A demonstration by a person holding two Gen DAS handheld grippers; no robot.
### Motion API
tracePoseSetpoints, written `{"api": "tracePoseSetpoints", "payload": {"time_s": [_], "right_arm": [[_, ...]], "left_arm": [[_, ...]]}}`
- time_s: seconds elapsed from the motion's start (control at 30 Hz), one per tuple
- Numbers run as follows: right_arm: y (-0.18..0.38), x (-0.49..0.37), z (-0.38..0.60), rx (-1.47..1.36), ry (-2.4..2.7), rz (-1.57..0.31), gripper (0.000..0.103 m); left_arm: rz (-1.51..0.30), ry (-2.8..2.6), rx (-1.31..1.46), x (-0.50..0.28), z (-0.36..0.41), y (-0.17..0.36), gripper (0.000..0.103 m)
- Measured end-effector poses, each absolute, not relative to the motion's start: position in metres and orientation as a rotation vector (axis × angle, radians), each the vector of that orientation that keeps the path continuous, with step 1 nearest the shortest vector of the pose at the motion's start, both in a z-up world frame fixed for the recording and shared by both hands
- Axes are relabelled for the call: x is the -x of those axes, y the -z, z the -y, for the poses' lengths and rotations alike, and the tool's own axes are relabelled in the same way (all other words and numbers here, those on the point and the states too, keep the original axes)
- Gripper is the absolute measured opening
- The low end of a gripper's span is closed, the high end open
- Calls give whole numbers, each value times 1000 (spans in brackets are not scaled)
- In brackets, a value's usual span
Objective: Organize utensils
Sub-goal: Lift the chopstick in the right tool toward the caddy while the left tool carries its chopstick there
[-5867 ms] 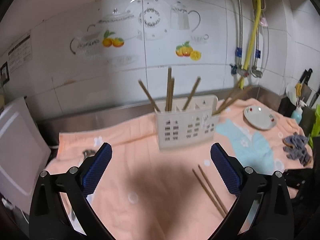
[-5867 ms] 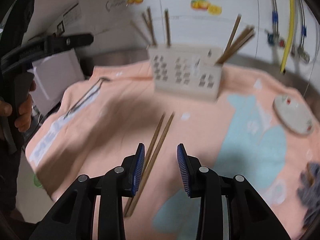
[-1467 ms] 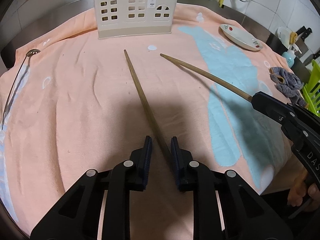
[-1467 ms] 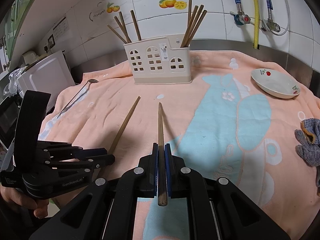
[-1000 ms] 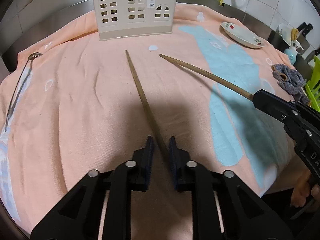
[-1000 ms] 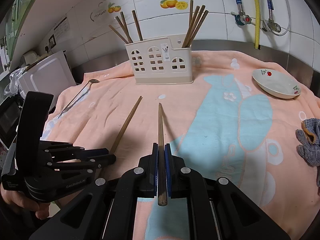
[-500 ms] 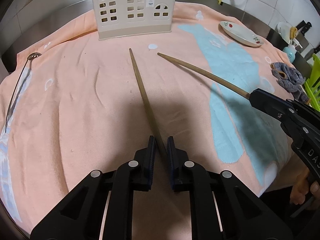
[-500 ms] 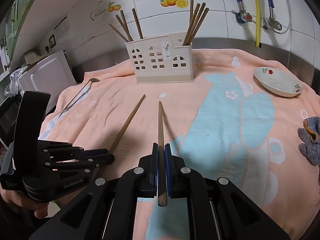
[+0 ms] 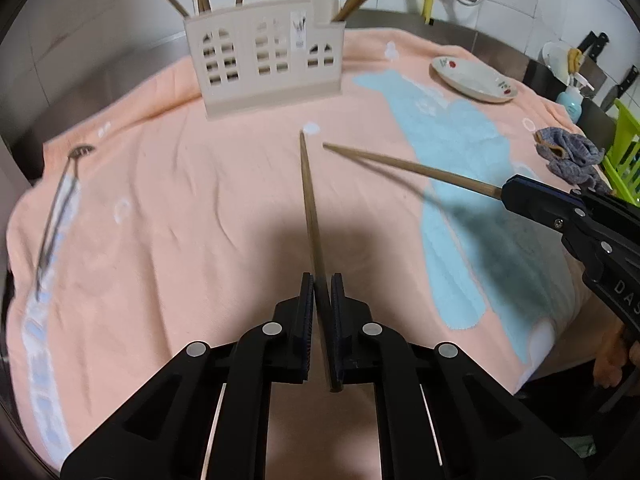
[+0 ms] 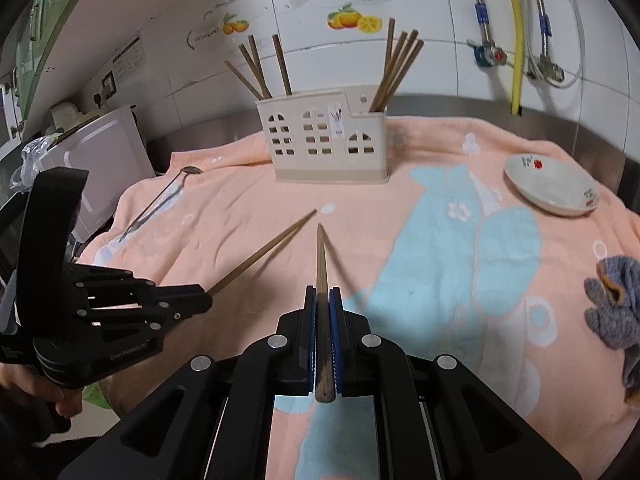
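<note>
Now one chopstick is clamped in each tool: the left tool is closed on the left chopstick, its jaws having just been closing around the thick end, and the right tool is closed tight on the right chopstick. Both sticks are held by their near ends, with long axes running away toward the far side and thin tips almost meeting above the orange towel. Straight beyond those tips the cream utensil holder is seen standing on the surface, other chopsticks already upright inside. The right compartment appears nearer the right tool, the left compartment nearer the left.
</note>
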State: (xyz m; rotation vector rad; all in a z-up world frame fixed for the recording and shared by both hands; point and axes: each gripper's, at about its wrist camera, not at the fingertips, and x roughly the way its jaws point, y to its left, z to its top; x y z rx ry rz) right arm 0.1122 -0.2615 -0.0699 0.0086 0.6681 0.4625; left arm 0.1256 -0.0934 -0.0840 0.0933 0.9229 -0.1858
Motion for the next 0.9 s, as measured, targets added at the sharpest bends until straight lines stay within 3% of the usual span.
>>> {"api": "tracePoseSetpoints", "payload": {"time_s": [0.9], "right_arm": [[-18,-147,245,78,-541,-556,7]], "left_arm": [[-697,275,-61,-146,61,-4,6]]}}
